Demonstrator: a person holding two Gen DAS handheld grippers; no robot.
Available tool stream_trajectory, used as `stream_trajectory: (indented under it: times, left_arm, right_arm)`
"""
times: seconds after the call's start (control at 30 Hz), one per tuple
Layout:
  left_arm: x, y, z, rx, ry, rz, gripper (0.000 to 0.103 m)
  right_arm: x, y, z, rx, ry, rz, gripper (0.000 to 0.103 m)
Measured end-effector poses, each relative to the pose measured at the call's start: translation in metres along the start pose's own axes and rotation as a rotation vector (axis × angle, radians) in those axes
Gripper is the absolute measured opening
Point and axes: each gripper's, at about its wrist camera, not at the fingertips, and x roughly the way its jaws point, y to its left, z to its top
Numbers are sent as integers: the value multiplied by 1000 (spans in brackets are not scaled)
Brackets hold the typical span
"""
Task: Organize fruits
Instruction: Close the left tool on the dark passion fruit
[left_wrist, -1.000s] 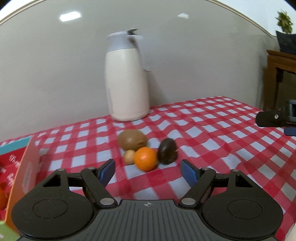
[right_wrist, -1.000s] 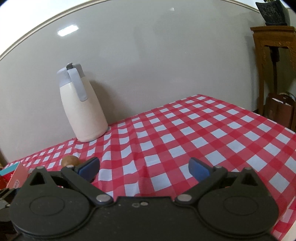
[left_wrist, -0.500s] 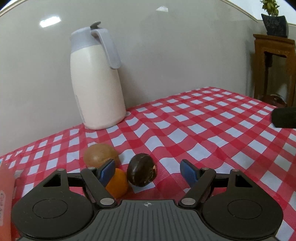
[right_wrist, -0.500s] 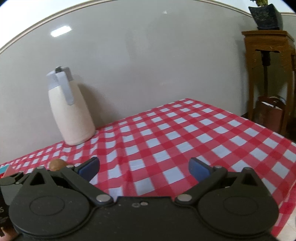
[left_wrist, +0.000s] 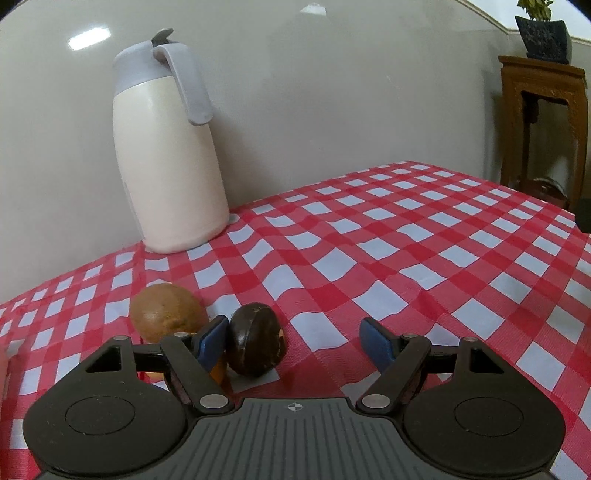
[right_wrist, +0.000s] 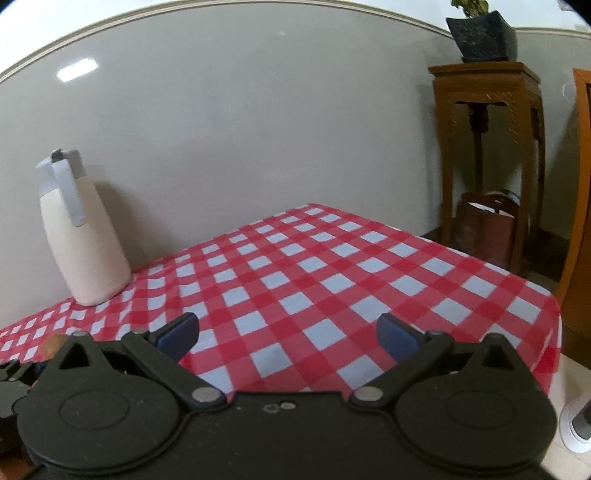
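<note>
**On the checked cloth, near edge: left gripper lining up on the dark fruit**

Across the table (left_wrist: 388, 236), red-and-white cloth, mostly bare. Cream jug (left_wrist: 170, 147) stands upright at the far edge by the wall, well apart from the fruit. Wooden stand (right_wrist: 487, 147) with a plant pot sits off the table's right side.

Fruit cluster lies near the left end of the near edge. Brown fruit (left_wrist: 166, 314) is the biggest, behind the left finger. Dark fruit (left_wrist: 256, 345) is just beside it, inside the jaw gap but hard against the left pad, far from the right pad. Orange fruit (left_wrist: 218, 371) is only a sliver, mostly hidden under the left finger. Whether the three touch each other: cannot tell.

Left gripper (left_wrist: 295, 336): released, jaws wide, nothing pinched. Right gripper (right_wrist: 288, 332): released too, over bare cloth, nothing between the pads.

Step in hand, as I read it: grasp the dark fruit. To do it well, shift the left gripper toward the brown fruit's side so the dark one sits mid-gap, keep the left finger from shoving the orange, then close gently on the widest part. Round and smooth, likely to roll or squirt out if pinched off-centre. No destination container visible in either view.
</note>
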Motion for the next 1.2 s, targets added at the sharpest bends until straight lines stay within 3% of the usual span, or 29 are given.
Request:
stream_trajectory:
  times: [0.2,0.4,0.53,0.77,1.13,1.2]
  left_arm:
    - [2,-2,1,-12,3,12,76]
    - [4,-3,1,-21,8,33,66]
    - [4,1,1,-41,11,57,40]
    - [2,2,-1,-52,8,44,35]
    - [8,3,1,-70,15,35,35]
    - [8,5,1,-82,14,47,29]
  right_arm:
    - [-1,-4,0,-7,-12,-23,103]
    - [2,-9,1,8,-7,-89,103]
    - [2,-10,1,14,-4,-79,103]
    - [3,-5,1,3,3,-56,103]
    - [1,-4,2,7,3,-44,103]
    - [1,-4,2,7,3,-42,103]
